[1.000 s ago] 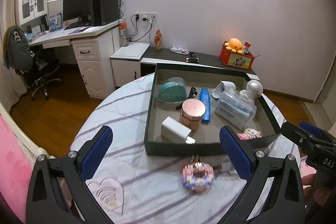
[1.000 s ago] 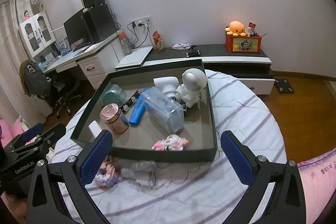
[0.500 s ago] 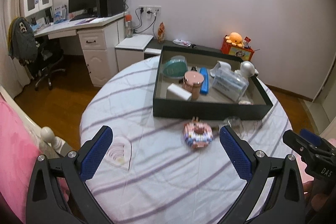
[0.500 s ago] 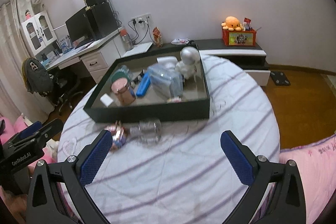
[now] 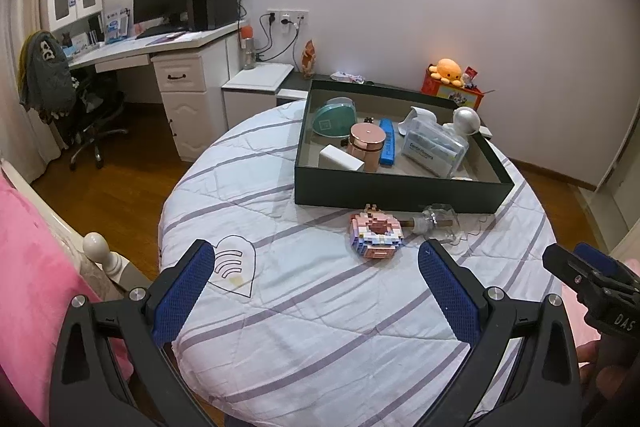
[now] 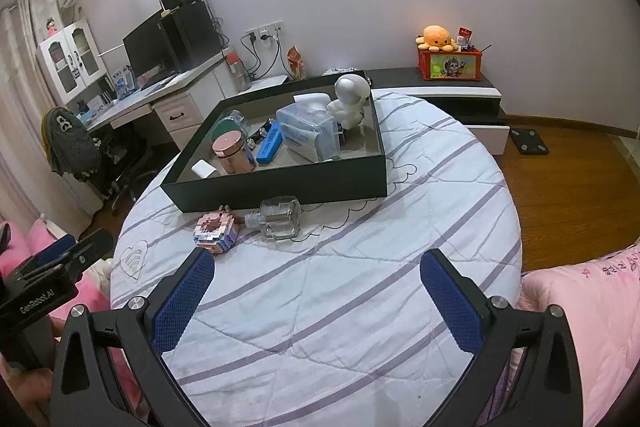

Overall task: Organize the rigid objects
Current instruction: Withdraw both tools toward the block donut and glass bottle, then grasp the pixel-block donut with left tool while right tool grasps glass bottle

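1. My left gripper (image 5: pixel 316 285) is wide open and holds nothing.
2. My right gripper (image 6: pixel 318 287) is wide open and empty too.
3. The block toy (image 5: pixel 375 230) and glass bottle (image 6: pixel 279 218) lie side by side on the table (image 6: pixel 360 307), just beside the dark box (image 5: pixel 400 191).

**Legible lettering**

"GenRobot.AI" in white on the black body of the left gripper (image 6: pixel 38 301), lower left of the right wrist view. "DAS" in white on the black body of the right gripper (image 5: pixel 612 311), lower right of the left wrist view. Blue print on the clear plastic box (image 5: pixel 434 149), too small to read.
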Demonstrator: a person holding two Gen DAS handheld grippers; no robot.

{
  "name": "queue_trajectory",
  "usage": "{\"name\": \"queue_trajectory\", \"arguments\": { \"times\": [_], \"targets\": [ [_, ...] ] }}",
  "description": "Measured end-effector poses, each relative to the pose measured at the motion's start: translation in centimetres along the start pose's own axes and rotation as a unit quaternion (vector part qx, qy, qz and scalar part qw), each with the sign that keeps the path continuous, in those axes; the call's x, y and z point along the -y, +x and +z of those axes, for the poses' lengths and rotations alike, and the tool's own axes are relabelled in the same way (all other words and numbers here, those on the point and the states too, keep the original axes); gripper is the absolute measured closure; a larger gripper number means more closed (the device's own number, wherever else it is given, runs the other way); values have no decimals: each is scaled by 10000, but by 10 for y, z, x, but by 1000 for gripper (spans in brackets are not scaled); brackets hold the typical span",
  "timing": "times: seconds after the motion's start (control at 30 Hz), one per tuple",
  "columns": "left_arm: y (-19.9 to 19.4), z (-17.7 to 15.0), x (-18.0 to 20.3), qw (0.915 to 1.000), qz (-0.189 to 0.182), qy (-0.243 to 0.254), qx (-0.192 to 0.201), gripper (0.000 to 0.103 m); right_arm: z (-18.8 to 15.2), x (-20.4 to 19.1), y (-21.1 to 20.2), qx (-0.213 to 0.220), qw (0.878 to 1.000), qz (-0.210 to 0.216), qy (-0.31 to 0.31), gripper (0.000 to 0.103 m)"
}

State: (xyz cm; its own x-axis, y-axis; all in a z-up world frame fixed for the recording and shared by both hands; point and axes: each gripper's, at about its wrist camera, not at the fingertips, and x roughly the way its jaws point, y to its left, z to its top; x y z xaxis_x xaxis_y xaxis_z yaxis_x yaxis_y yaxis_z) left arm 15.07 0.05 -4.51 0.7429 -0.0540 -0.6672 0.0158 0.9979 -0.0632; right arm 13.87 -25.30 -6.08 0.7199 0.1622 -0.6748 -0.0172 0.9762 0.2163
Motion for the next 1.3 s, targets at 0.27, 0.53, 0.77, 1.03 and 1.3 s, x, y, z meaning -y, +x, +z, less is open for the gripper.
{"name": "queue_trajectory", "arguments": {
  "times": [0.27, 0.53, 0.77, 1.03, 1.3],
  "targets": [
    [2, 0, 1, 10000, -9, 7, -24, 0, -1, -1, 0, -12, 10000, -9, -6, 0],
    [11, -1, 2, 10000, -26, 15, -89, 0, 2, -3, 7, -103, 9999, -11, -46, 0],
    [37, -4, 8, 9995, -59, 96, -296, 0, 7, -6, 26, -262, 9996, -25, -126, 0],
    [79, -4, 24, 9981, -118, 209, -574, 0, 17, -9, 63, -536, 9985, 72, -112, 0],
    [126, -9, 36, 9949, -260, 422, -881, 0, 25, -11, 108, -891, 9951, 413, 55, 0]
  ]
}}
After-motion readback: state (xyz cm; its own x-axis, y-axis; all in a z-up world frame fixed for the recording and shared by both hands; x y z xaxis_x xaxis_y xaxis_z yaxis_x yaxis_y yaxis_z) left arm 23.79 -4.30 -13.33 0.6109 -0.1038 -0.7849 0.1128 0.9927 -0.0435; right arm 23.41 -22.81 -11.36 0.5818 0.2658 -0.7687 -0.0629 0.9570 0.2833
